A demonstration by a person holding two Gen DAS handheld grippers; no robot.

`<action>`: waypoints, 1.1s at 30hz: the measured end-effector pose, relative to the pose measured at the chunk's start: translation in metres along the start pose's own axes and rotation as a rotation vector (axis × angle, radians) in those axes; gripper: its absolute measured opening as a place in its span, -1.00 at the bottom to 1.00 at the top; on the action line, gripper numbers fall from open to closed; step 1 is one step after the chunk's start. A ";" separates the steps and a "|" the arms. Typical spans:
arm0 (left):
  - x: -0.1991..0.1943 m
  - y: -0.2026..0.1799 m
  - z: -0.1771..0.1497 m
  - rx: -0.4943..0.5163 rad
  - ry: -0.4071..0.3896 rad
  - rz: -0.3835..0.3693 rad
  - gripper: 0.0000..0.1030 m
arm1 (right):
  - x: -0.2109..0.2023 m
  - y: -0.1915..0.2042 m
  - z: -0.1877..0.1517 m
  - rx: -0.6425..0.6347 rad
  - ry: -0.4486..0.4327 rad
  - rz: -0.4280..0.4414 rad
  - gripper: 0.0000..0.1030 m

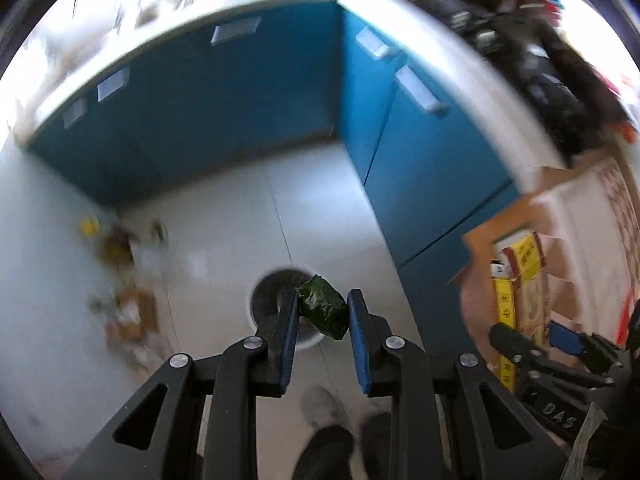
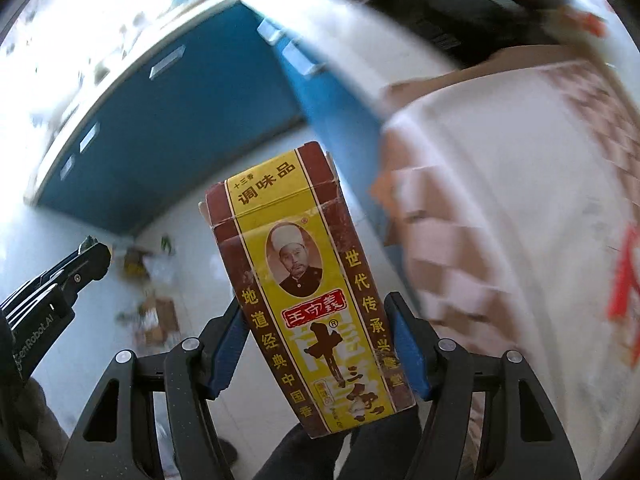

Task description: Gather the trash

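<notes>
Above the bin (image 1: 276,304), the left gripper (image 1: 323,312) is gripping a green wrapper (image 1: 324,312); releasing seems next. The right gripper (image 2: 316,340) is clamping a spice box (image 2: 308,280).

Between my left gripper's (image 1: 323,307) fingers sits a crumpled wrapper (image 1: 323,309), directly over the waste bin (image 1: 276,304) on the floor below. Scattered litter (image 1: 126,280) lies on the floor to the far left, near the cabinets (image 1: 224,120). A cardboard box (image 1: 560,248) stands right. My right gripper (image 2: 316,340) holds a seasoning box (image 2: 308,288) upright.
</notes>
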State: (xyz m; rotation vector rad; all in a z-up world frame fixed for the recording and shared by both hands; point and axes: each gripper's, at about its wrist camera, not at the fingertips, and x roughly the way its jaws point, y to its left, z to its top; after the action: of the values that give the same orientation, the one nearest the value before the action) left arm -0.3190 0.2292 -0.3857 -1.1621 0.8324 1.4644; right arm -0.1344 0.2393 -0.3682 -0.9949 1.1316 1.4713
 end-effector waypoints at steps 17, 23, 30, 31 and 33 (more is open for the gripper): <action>0.373 0.158 -0.079 -0.361 0.410 -0.138 -0.59 | 0.430 0.078 -0.053 -0.159 0.413 0.053 0.32; 0.427 0.159 -0.088 -0.369 0.499 -0.168 -0.53 | 0.511 0.068 -0.073 -0.139 0.490 0.076 0.32; 0.429 0.171 -0.089 -0.367 0.474 -0.125 0.29 | 0.551 0.068 -0.081 -0.152 0.553 0.088 0.34; 0.424 0.175 -0.088 -0.362 0.456 -0.107 0.53 | 0.555 0.068 -0.082 -0.150 0.561 0.089 0.35; 0.416 0.179 -0.087 -0.343 0.423 -0.063 0.77 | 0.554 0.066 -0.080 -0.156 0.569 0.070 0.69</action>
State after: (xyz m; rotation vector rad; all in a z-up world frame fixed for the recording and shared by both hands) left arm -0.4680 0.2336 -0.8221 -1.7828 0.8340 1.3619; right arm -0.2923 0.2773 -0.9082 -1.5596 1.4752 1.3829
